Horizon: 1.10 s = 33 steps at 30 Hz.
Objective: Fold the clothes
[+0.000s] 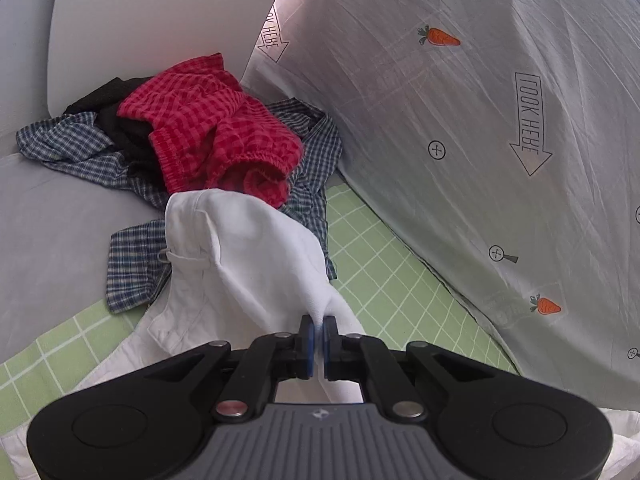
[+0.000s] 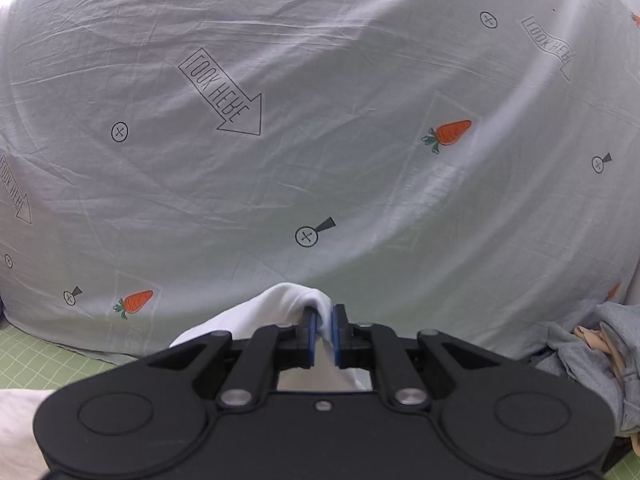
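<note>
1 pale sheet [image 2: 320, 140] printed with carrots and "LOOK HERE" arrows hangs behind; 1 heap of 3 garments, plaid, black, red checked [image 1: 208, 128]; 1 white garment [image 1: 240, 248] stretches lengthwise from heap to 2 grippers, left gripper [image 1: 319, 330] and right gripper [image 2: 324, 320] each clamped on its cloth.

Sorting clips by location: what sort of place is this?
Probably a home laundry-folding spot: a pile of clothes topped by red checked shorts, a green grid mat as work surface, and a carrot-print sheet hung as backdrop.
</note>
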Each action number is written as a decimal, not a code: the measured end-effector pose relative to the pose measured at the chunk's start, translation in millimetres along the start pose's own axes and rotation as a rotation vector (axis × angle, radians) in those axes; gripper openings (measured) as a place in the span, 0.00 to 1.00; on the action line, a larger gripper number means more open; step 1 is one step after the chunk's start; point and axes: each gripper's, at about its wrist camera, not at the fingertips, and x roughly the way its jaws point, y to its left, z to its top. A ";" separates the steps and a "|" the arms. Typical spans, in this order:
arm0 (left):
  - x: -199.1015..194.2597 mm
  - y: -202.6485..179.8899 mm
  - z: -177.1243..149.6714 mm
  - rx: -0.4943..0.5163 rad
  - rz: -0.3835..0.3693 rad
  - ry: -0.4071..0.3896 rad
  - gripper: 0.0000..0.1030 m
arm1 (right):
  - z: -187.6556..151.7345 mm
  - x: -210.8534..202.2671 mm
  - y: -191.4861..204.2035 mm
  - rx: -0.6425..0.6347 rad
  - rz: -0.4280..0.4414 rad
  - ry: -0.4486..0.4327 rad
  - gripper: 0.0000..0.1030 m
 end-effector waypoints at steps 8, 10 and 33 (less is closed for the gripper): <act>52.2 -7.1 44.3 0.025 0.095 0.012 0.05 | 10.5 54.2 55.1 -0.059 0.096 0.044 0.15; 61.2 -5.5 29.7 0.055 0.107 0.072 0.13 | -11.7 71.1 52.2 -0.028 0.077 0.191 0.23; 38.3 -21.1 -142.6 0.536 0.219 0.400 0.49 | -175.8 37.4 19.5 0.289 0.249 0.653 0.38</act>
